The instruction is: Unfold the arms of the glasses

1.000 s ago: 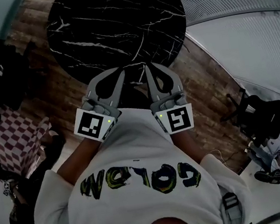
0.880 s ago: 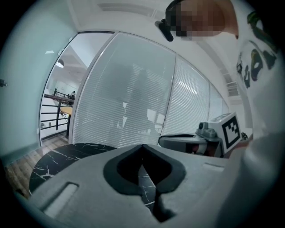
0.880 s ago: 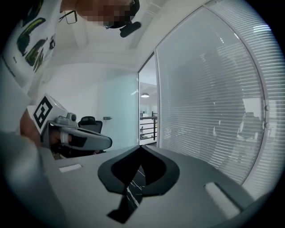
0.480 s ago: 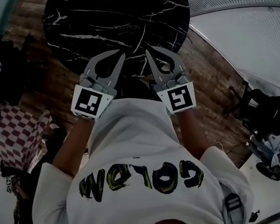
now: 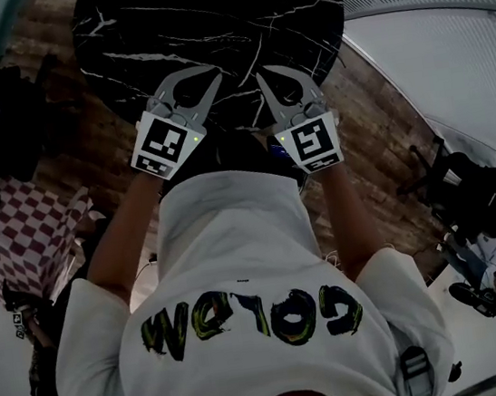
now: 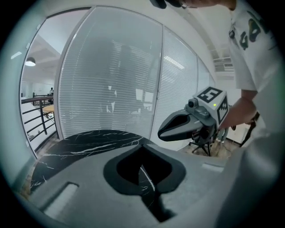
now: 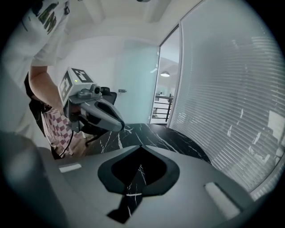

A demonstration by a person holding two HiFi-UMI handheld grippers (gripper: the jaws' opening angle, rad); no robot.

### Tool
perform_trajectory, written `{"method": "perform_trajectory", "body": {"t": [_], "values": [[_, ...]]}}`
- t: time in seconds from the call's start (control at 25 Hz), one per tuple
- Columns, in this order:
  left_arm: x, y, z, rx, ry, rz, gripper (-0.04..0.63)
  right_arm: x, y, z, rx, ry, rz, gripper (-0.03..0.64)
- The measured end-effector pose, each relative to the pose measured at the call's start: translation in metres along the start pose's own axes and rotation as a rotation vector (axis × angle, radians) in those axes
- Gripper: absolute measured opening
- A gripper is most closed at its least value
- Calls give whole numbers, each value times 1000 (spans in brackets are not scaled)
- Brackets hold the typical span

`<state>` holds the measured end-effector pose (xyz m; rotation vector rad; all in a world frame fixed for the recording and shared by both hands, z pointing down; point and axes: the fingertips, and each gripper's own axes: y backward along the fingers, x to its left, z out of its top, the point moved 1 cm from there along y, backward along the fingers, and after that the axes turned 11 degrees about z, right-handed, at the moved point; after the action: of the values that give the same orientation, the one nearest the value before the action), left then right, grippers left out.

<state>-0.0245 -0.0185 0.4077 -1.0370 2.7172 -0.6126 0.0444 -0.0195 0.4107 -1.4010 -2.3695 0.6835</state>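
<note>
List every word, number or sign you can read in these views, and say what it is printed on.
"COLOM": shirt, upside down in the head view.
Left marker cube and right marker cube: black-and-white patterns only, no text.
Nothing else is readable.

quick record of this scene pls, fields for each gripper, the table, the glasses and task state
left gripper: shut, nothing between the jaws, over the table's near edge
right gripper: shut, empty, beside the left one
table: round, black marble with white veins
glasses: not seen in any view
floor: wood planks
task state: not begun
</note>
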Motion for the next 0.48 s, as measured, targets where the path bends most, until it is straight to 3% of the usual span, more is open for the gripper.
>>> {"method": "perform_trajectory", "body": {"t": [0.48], "values": [[13,-53,-55,111,-77,-63,3,-14,-55,-63,190,28,52,3]]}}
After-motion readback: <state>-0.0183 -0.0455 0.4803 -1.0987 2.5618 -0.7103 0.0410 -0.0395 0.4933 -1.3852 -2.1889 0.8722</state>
